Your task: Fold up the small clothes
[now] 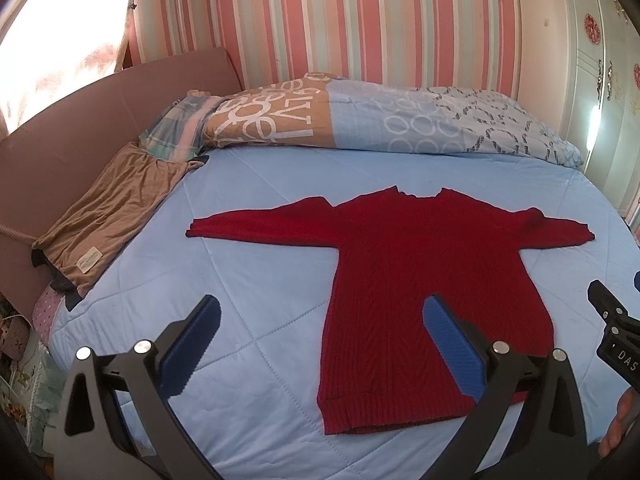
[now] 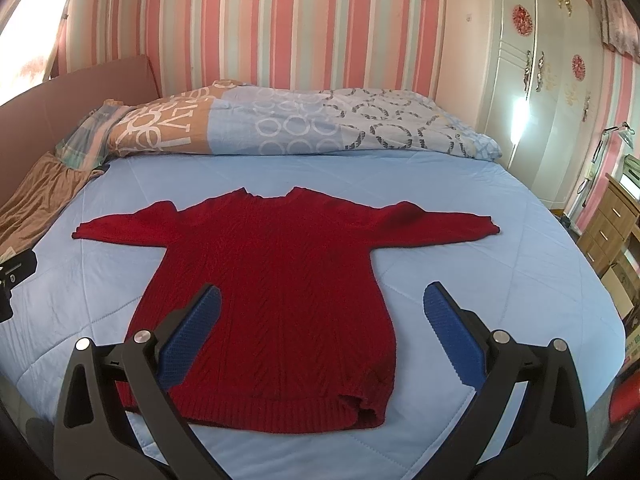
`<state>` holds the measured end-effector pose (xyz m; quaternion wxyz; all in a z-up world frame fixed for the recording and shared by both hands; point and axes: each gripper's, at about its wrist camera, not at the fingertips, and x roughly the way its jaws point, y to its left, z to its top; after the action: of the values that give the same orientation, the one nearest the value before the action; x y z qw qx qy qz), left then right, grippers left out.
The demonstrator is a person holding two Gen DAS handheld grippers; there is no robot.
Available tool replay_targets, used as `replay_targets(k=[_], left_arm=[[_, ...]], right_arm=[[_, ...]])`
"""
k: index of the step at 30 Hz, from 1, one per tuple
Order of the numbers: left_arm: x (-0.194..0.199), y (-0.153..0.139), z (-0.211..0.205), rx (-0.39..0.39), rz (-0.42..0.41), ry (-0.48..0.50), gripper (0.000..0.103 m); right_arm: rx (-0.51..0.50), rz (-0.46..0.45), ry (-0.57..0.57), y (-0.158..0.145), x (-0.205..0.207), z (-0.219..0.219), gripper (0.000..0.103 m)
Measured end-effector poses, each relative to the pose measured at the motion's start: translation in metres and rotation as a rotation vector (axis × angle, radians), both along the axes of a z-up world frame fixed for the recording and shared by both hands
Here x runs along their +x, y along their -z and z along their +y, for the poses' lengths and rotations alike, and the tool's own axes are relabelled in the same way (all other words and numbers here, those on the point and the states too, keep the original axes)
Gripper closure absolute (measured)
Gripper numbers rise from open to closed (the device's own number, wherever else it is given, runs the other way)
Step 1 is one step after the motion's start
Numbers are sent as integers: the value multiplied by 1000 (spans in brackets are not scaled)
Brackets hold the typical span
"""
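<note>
Red cable-knit wool fills the middle of both my views: the sweater (image 1: 420, 280) lies flat on the bed (image 1: 260, 264), front or back up I cannot tell, with both sleeves stretched straight out to the sides and the neckline pointing away from me. Its ribbed hem is the closest edge, lying just ahead of and below my left gripper (image 1: 322, 330), whose blue pads are spread wide apart and holding nothing; the right-hand pad overlaps the knit body in view, the left-hand one sits over bare quilt. My right gripper (image 2: 322, 320) is likewise spread and empty, hovering above the hem end of the sweater (image 2: 276, 300), with its left-hand pad over the knit and its right-hand pad over the light blue quilt (image 2: 480, 272). From the right wrist, the hem corner nearest that gripper looks slightly bunched. Beyond the sweater's collar, a patterned duvet (image 1: 360, 120) is heaped along the striped wall (image 1: 360, 20). Far left of the left gripper, a brown garment (image 1: 112, 208) lies at the bed's edge against a pinkish headboard (image 1: 80, 120). Off to the right of the right gripper stands a white wardrobe (image 2: 540, 80).
</note>
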<state>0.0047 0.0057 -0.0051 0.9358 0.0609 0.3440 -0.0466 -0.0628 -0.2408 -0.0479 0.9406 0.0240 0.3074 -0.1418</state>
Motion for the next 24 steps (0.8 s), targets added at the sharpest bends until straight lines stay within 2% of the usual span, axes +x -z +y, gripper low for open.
replay_targets(k=[10, 14, 21, 24], left_arm=[[16, 18, 4, 0, 15, -9, 1], [38, 36, 8, 13, 22, -28, 1], [91, 59, 25, -48, -9, -108, 1], [119, 65, 29, -13, -19, -138, 1]], right_arm=[[-3, 20, -24, 18, 19, 1, 3], [-5, 24, -46, 34, 40, 0, 3], [17, 6, -95, 60, 99, -1, 3], [-1, -9, -110, 61, 126, 0, 3]])
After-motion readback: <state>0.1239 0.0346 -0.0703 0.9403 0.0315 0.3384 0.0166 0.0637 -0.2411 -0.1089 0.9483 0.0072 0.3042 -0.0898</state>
